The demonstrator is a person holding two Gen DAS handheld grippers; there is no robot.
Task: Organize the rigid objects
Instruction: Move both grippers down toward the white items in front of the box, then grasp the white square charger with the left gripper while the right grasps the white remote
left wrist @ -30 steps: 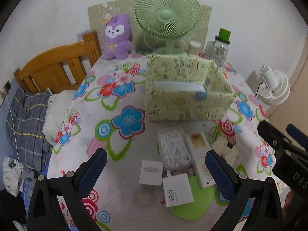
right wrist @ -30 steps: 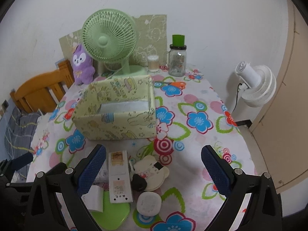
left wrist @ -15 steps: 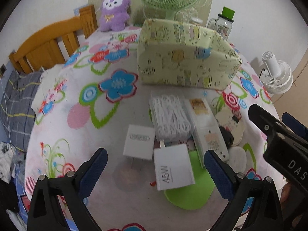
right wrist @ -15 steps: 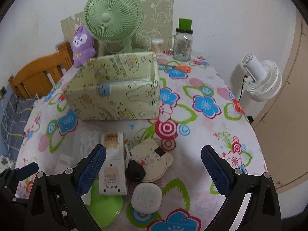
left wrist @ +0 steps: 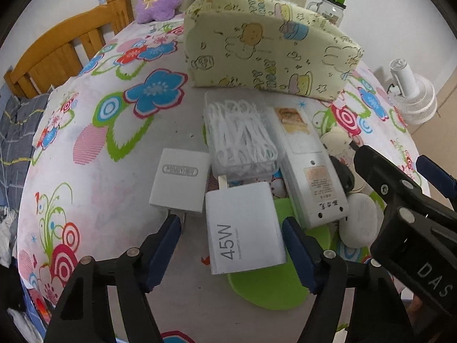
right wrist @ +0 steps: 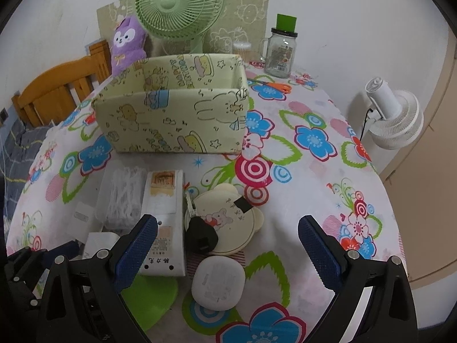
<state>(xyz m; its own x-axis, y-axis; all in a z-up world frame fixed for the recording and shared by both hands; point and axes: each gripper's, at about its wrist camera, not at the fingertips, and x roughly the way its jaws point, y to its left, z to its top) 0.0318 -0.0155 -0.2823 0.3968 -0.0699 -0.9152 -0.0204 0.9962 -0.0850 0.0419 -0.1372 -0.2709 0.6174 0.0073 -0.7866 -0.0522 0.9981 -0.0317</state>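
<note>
Left wrist view: the round surface (left wrist: 94, 205), covered in a smooth cloth printed with big blue, red and green flowers, fills most of the picture. At 12 o'clock stands a soft-sided, pale yellow fabric box (left wrist: 265, 51) with cartoon rabbits; the right wrist view looks over its rim (right wrist: 171, 91), but its floor is hidden. Behind it there stand a green plastic fan (right wrist: 178, 3), a purple plush toy (right wrist: 127, 43) and a glass jar with a green lid (right wrist: 280, 51). A wooden chair back (left wrist: 60, 54) rises at 10 o'clock. Near the centre lies a clear plastic case (left wrist: 242, 134) holding white floss picks, with a long white rectangular device (left wrist: 311, 171) just beside it at 3 o'clock. A flat white charger marked "45W" (left wrist: 242, 225) lies between the left gripper's (left wrist: 231, 243) blue pads, partly over a green disc (left wrist: 271, 288); the jaws have just been closing around it, though a gap shows on the left side. A smaller white plug cube (left wrist: 180, 183) sits at 9 o'clock of the charger, close to the left pad. The right gripper (right wrist: 228, 243) hangs with jaws spread wide over a cream bear-shaped card (right wrist: 225, 223), a black plug (right wrist: 200, 235) and a rounded white case (right wrist: 218, 283), gripping nothing.
</note>
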